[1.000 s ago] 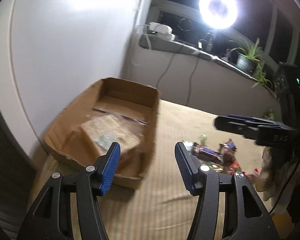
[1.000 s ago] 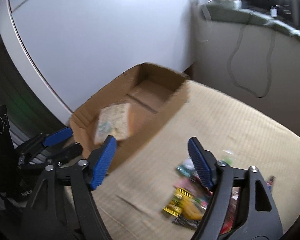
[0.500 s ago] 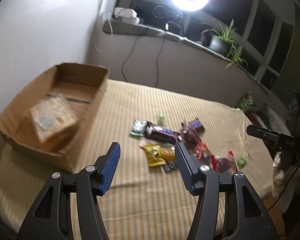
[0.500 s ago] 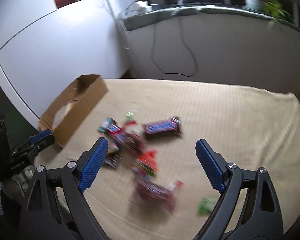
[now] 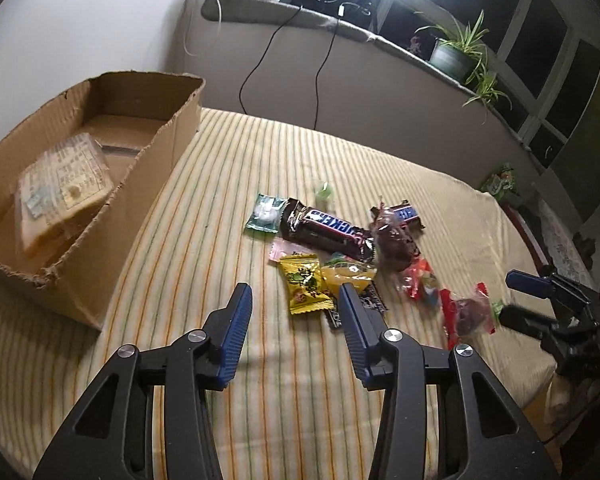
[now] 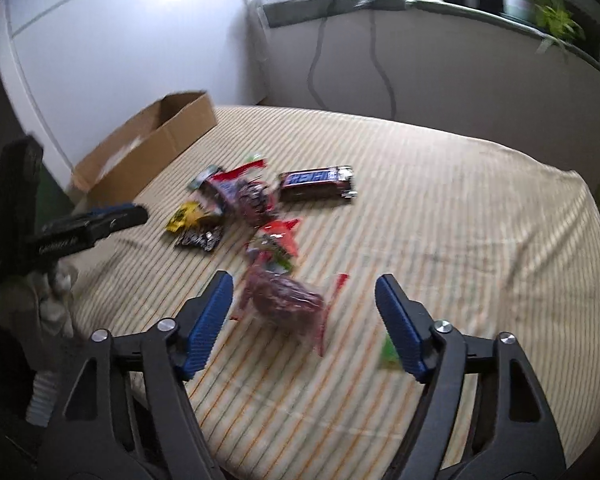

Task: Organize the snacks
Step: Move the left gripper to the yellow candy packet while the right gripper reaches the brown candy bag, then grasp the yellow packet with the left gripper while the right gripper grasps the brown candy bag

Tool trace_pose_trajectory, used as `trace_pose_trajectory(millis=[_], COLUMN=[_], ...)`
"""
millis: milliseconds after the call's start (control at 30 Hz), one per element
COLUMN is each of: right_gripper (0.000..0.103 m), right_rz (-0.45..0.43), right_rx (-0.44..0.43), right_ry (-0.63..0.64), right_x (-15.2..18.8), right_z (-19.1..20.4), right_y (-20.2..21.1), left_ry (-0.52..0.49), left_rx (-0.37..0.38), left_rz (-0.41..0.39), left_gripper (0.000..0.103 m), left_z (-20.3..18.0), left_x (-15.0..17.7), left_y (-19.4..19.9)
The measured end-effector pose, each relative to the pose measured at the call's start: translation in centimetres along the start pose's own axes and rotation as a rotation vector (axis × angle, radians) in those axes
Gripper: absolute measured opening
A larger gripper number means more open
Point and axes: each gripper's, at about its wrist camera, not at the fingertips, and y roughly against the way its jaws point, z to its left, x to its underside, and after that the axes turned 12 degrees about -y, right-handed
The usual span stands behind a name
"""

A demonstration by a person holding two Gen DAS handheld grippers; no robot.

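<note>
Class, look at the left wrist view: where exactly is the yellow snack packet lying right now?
The yellow snack packet lies on the striped cloth near the middle of the left wrist view, at the pile's near edge, just ahead of the open left gripper and below the Snickers bar.

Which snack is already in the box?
Only the clear-wrapped bread pack lies inside the cardboard box; every other snack, like the Snickers bar, lies out on the striped cloth.

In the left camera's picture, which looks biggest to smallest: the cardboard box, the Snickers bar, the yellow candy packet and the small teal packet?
1. cardboard box, by far
2. Snickers bar
3. yellow candy packet, though it lies nearer the camera, so this is unsure
4. teal packet
</note>
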Motion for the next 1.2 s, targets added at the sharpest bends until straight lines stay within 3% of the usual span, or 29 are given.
trace_pose_trajectory(millis=[200,433,567,667,900,1200], right_gripper=[0.076,0.074,0.059,0.053,0.051,0.051], right_rz=[0.051,0.11,0.146,0.16,0.168,0.193], right_rx=[0.038,0.047,0.035,0.024,0.022,0.02], right_ry=[0.177,0.253,0.266,0.266,0.237,0.237], right_x=[-0.1,-0.1,0.1,0.1,0.2,0.3], right_z=[2.0,2.4,2.7,2.8,2.1,1.3], right_y=[-1.4,-3.4,-4.4,-4.7,-3.9,-3.8], left_ry=[-0.052,-0.089,-0.112,-0.138,-0.17,-0.155], left_rx=[0.0,-0.051,-0.066,-0.078,-0.097,-0.088], left_rz=[0.034,0.079,0.085,0.089,0.082,0.078], left_gripper=[0.042,0.042,0.04,0.031,0.018,0.015], left_z=[-1.3,-1.3,-1.4,-1.8,-2.0,-1.7], left_x=[-0.8,-0.9,-0.8,-1.0,-1.0,-1.0], left_y=[-1.8,-3.3,-3.6,-3.9,-4.2,-4.1])
